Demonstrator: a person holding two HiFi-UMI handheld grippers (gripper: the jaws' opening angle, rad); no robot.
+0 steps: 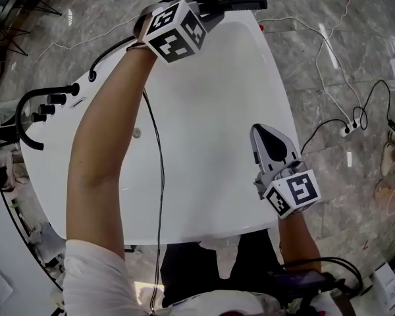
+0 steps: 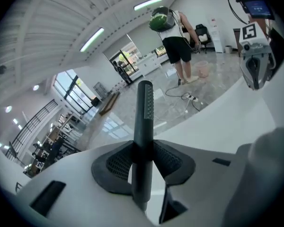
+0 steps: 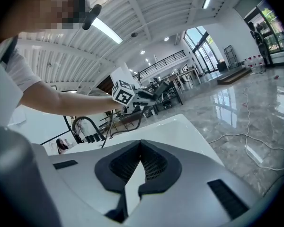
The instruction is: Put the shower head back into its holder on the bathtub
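On grey marble floor (image 1: 303,12), white bathtub (image 1: 210,117), black faucet (image 1: 18,120), loose cables (image 1: 346,128)

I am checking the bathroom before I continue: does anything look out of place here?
The black shower head sits in no holder: the left gripper clamps it in its jaws above the far rim of the bathtub. White cables also trail loose across the floor.

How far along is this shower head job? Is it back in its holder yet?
Not yet. Done: the shower head is picked up, with the left gripper shut on its dark handle. In hand: it is held near the far end of the bathtub. Left: carrying it to the black fittings on the tub's rim, where the holder seems to be, and seating it. The right gripper is shut and empty.
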